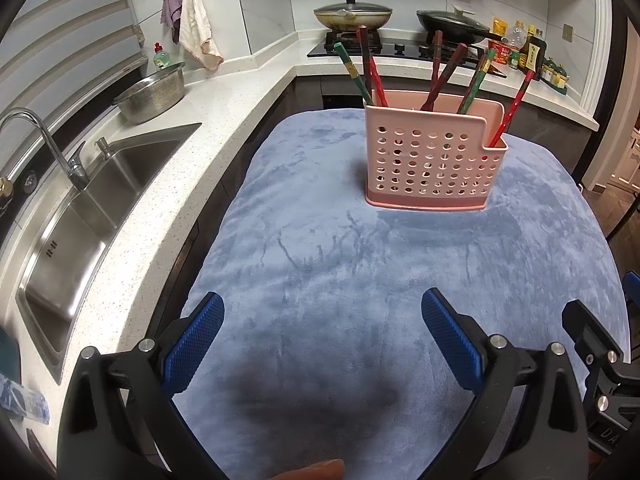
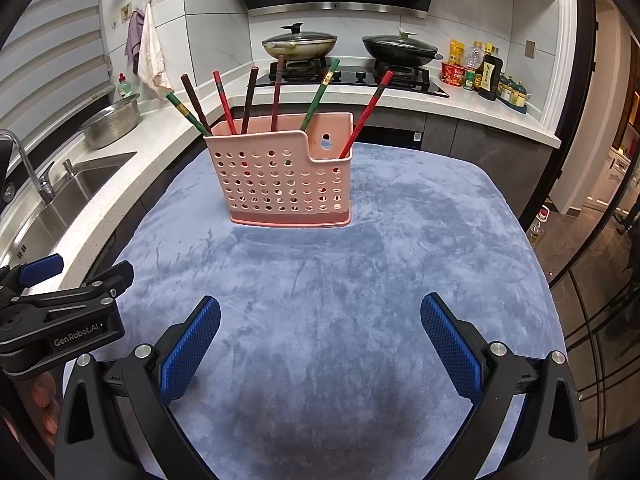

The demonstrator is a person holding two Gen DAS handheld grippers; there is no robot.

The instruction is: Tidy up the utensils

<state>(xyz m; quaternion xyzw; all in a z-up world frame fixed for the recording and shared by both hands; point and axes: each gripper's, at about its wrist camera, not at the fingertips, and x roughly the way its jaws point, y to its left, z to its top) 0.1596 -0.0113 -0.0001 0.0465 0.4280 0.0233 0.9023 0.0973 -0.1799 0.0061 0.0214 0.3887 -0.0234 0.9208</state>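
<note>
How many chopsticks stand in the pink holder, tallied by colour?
Counted in the right wrist view, all in the pink holder:
Green chopsticks: 2
Bright red chopsticks: 2
Dark brown-red chopsticks: 3
Total: 7

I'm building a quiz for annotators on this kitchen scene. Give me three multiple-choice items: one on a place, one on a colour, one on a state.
1. Where does the holder stand?
A. in the sink
B. on the blue cloth
C. on the stove

2. What colour is the holder?
A. pink
B. white
C. green

3. How are the two grippers, left and right?
A. both shut on chopsticks
B. one open, one shut
C. both open and empty

Key: 1 B, its base rests on the cloth; 2 A, its perforated walls are pink; 3 C, each view shows blue pads spread wide with only cloth between, and the chopsticks stand in the holder.
</note>
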